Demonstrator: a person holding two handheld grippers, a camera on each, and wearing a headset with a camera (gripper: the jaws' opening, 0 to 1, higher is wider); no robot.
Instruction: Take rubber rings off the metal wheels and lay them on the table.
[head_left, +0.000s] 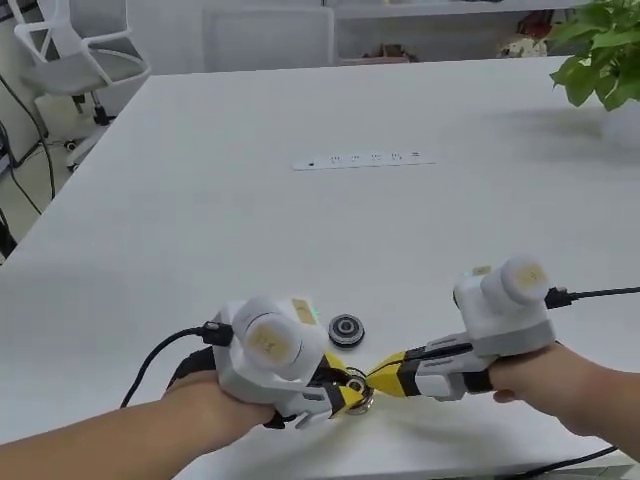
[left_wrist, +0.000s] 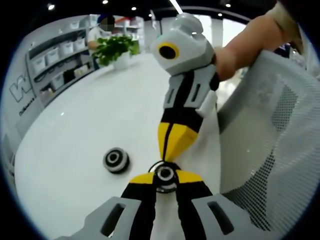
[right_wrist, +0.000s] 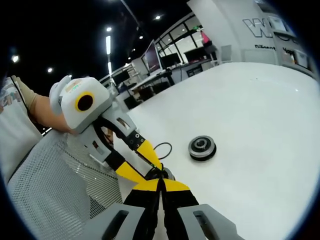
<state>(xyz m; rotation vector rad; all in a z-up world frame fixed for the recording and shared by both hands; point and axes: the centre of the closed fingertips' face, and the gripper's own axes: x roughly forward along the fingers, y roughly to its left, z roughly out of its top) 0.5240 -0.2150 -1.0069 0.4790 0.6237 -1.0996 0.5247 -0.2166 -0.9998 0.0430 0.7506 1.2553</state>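
Gripping one wheel (left_wrist: 165, 174) by the table's (head_left: 300, 220) near edge, hole facing back along the jaws, the left gripper (head_left: 350, 397) meets the right gripper (head_left: 378, 378), pinched closed at its rim. Another wheel (head_left: 346, 329) lies flat just beyond.

One small round metal wheel (head_left: 346, 329) wearing a black rubber ring (left_wrist: 107, 161) lies flat on the white table (head_left: 300, 220), near a second wheel (left_wrist: 165, 173) clamped upright between the left gripper's (left_wrist: 165, 179) yellow tips.
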